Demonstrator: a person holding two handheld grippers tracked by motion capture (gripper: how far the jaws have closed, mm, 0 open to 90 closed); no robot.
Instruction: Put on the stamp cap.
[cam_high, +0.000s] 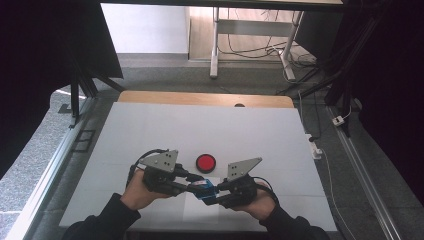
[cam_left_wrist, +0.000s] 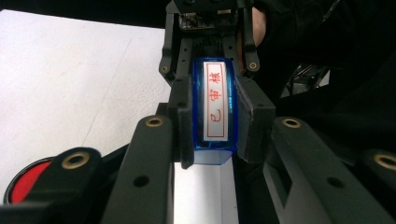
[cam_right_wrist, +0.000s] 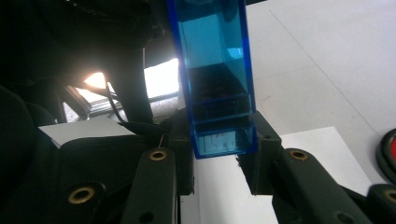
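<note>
Both my grippers, left (cam_high: 186, 186) and right (cam_high: 219, 192), clamp one blue stamp (cam_high: 203, 190) between them, just above white paper (cam_high: 200, 212); red pad (cam_high: 205, 162) sits just beyond.

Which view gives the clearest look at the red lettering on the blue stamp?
The left gripper view: the blue stamp faces it, its white label with red characters legible. The right gripper view looks through the translucent casing, no label. The high view has it as a small blue shape between both hand-held grippers.
</note>
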